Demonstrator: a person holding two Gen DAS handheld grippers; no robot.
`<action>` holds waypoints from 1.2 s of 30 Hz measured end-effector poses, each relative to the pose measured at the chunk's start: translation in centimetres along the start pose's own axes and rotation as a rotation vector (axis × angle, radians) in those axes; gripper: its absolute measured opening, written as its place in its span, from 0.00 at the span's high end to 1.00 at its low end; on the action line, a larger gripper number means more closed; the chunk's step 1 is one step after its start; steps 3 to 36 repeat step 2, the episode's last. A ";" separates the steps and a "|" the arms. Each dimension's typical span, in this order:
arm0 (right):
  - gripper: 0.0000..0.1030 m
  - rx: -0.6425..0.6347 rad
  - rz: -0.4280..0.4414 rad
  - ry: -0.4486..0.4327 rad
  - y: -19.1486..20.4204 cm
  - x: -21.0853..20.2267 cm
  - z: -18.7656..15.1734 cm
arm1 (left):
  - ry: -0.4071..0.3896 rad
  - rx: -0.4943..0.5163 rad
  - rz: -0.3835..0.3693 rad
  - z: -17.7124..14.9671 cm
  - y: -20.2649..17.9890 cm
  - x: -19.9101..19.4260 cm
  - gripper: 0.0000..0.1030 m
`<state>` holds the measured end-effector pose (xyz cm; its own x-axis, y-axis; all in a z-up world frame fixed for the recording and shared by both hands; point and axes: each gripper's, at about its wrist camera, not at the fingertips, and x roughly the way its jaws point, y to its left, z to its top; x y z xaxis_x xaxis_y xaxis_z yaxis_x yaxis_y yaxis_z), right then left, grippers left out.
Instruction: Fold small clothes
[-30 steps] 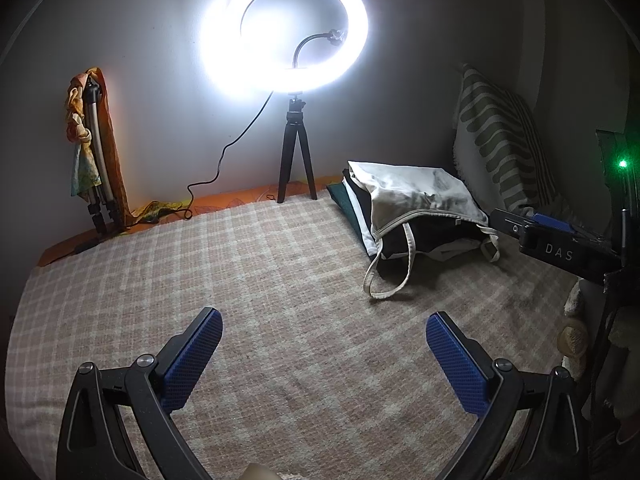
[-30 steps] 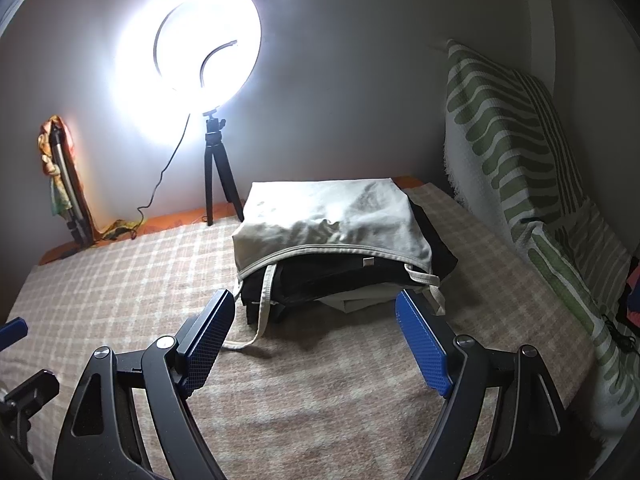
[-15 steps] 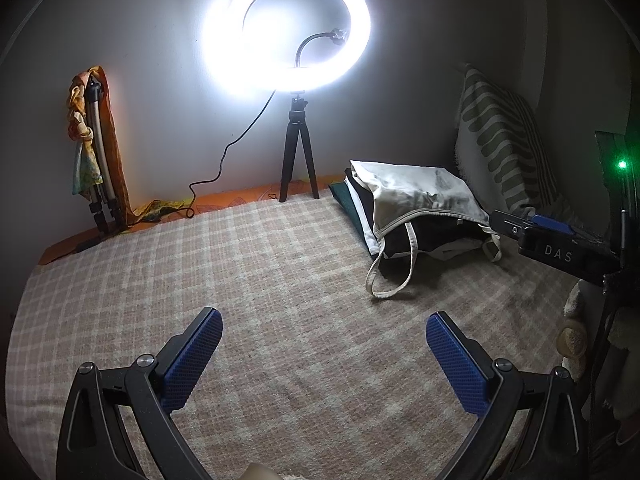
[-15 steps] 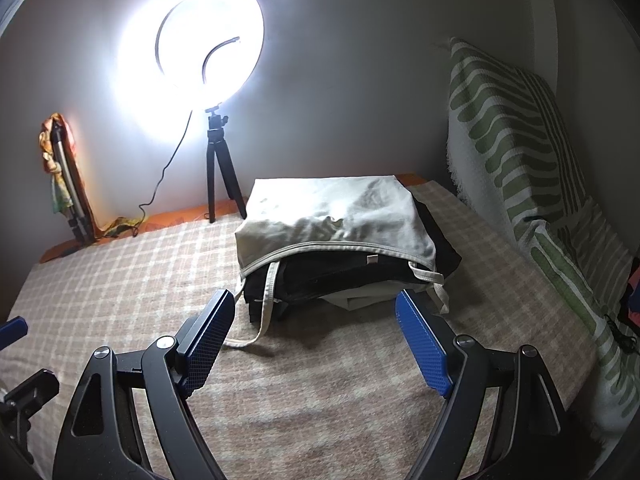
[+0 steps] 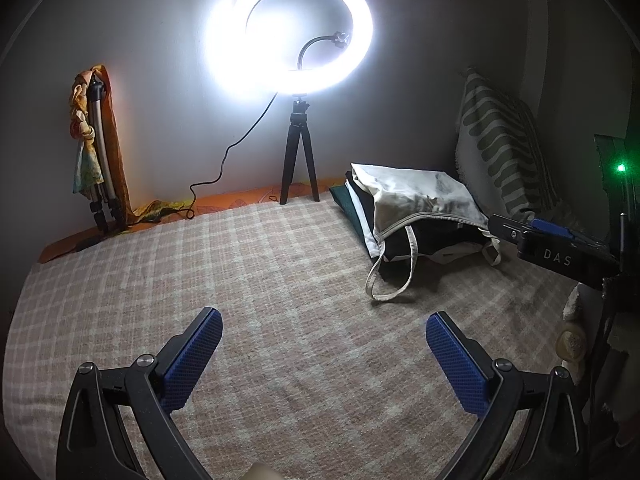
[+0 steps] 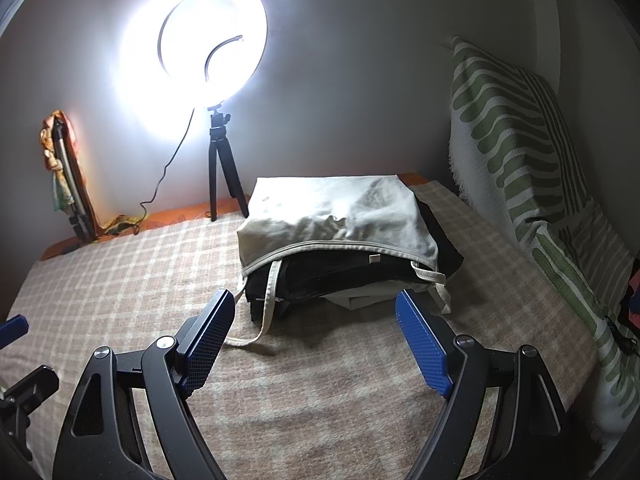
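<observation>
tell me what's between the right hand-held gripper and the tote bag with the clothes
Only bare checked blanket, plus the bag's loose strap trailing toward the right hand-held gripper, which is open. The tote bag sits just beyond, per the right wrist view.

My left wrist camera looked low across the checked blanket [image 5: 280, 280] toward the ring light [image 5: 292, 28], well back. My right camera sat nearer the cream bag [image 6: 340, 212], facing it. Both views shared bag, light and striped cushion [image 6: 516, 120].
</observation>
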<state>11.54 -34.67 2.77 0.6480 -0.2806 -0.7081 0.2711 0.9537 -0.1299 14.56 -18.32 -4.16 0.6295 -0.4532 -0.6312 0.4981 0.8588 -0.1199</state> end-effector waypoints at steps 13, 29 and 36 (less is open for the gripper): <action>0.20 -0.002 -0.001 0.002 0.0 0.0 0.0 | 0.005 0.003 -0.006 0.1 0.0 0.1 0.00; 0.20 -0.002 -0.001 0.002 0.0 0.0 0.0 | 0.005 0.003 -0.006 0.1 0.0 0.1 0.00; 0.20 -0.002 -0.001 0.002 0.0 0.0 0.0 | 0.005 0.003 -0.006 0.1 0.0 0.1 0.00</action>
